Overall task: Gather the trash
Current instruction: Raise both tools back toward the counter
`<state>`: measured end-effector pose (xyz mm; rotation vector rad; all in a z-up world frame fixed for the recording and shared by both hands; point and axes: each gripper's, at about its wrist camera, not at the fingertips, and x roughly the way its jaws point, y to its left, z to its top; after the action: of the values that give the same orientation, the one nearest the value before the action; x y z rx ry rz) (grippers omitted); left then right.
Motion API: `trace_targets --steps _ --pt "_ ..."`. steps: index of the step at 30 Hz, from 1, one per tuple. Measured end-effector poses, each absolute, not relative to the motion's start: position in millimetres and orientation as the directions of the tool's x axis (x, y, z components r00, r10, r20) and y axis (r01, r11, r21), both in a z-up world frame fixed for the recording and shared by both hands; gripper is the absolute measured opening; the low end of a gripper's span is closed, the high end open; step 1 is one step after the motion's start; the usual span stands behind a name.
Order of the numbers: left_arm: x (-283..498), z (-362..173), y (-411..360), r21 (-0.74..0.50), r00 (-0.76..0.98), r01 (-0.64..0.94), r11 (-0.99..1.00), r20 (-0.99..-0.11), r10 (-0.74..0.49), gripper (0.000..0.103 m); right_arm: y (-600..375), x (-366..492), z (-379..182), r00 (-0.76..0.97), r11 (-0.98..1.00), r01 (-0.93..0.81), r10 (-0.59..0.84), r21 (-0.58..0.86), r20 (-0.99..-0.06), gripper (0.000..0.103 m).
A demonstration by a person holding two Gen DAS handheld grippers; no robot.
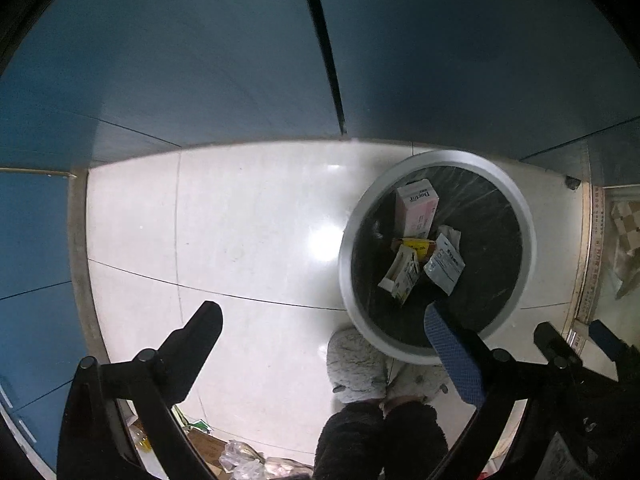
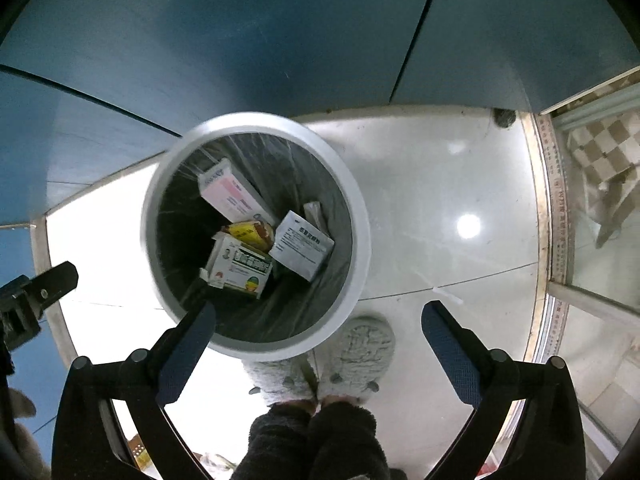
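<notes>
A round white-rimmed trash bin (image 1: 524, 216) (image 2: 362, 216) with a dark liner stands on the pale tiled floor. Inside lie a pink-and-white box (image 1: 416, 208) (image 2: 230, 196), a white sachet (image 1: 445, 264) (image 2: 302, 246), a yellow packet (image 1: 416, 246) (image 2: 248, 234) and a white-green box (image 1: 402, 276) (image 2: 240, 270). My left gripper (image 1: 320, 328) is open and empty, held above the floor left of the bin. My right gripper (image 2: 316, 326) is open and empty above the bin's near rim.
Blue cabinet doors (image 1: 200, 60) (image 2: 280, 32) rise behind the bin. The person's grey fuzzy slippers (image 1: 356, 364) (image 2: 364, 344) stand at the bin's near side. Crumpled plastic wrappers (image 1: 240, 456) lie at the bottom edge. A glass door frame (image 2: 556, 208) and checkered cloth (image 2: 604, 148) are at right.
</notes>
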<state>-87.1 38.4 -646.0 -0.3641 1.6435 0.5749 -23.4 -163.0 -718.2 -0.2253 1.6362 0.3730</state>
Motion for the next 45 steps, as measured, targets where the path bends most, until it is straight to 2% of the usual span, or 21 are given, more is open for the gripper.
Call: trace_targets --steps 10,22,31,36,39,42,45 --pt "-110.6 -531.0 16.7 0.136 -0.115 -0.531 0.836 -0.989 0.088 0.103 -176.9 -35.6 -594.2 -0.031 0.915 -0.395 0.078 0.083 -0.997 0.103" --pt "-134.1 -381.5 -13.7 0.056 -0.015 -0.514 0.856 -0.998 0.057 0.103 -200.7 -60.4 -386.1 0.064 0.900 -0.428 0.125 0.086 -0.990 0.103" --pt "-148.7 -277.6 -18.8 0.041 0.055 -0.490 0.871 -0.995 0.078 0.103 -216.1 -86.8 -254.9 0.107 0.899 -0.423 0.173 0.112 -0.979 0.103" --pt "-135.1 -220.5 -14.2 0.097 0.163 -0.494 0.864 -0.966 0.202 0.103 -222.7 -76.3 -201.8 0.113 0.905 -0.371 0.266 0.207 -0.957 0.103" --pt "-107.6 -191.9 -6.1 0.184 0.192 -0.512 0.839 -0.927 0.321 0.103 -229.0 -50.1 -173.2 0.159 0.915 -0.320 0.306 0.245 -0.939 0.103" --pt "-80.6 -170.4 3.4 0.233 0.235 -0.527 0.817 -0.885 0.403 0.103 -243.3 -4.2 -147.4 0.214 0.927 -0.248 0.336 0.282 -0.917 0.103" --pt "-45.7 -161.9 7.8 0.265 0.246 -0.530 0.805 -0.860 0.446 0.103 -259.2 57.6 -141.6 0.282 0.950 -0.178 0.300 0.258 -0.911 0.103"
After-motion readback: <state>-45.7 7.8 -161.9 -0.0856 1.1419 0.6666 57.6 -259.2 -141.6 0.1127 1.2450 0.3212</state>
